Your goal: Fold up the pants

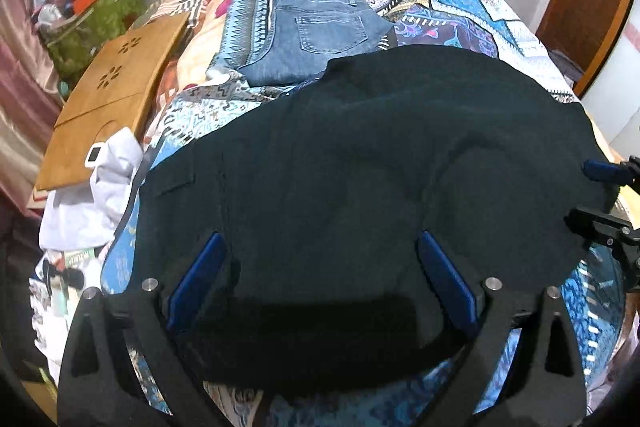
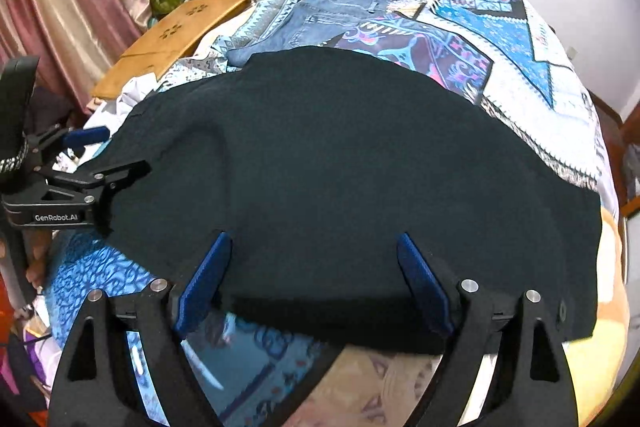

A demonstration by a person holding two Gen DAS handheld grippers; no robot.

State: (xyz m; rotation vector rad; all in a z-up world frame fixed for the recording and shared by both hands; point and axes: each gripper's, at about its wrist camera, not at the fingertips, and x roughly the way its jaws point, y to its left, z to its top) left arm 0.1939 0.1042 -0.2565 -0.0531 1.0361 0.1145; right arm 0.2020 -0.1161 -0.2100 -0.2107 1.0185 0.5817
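The black pants lie spread flat across the patterned blue bedspread, taking up the near half of the bed, with a folded pair of blue jeans lying just beyond them. The left gripper tilts steeply down over the near edge of the dark cloth, its blue pads spread wide with nothing pinched between them. The right gripper takes the same downward pose beside it, jaws wide apart above the pants' near hem, while a wooden lap tray rests at the bed's far left side.
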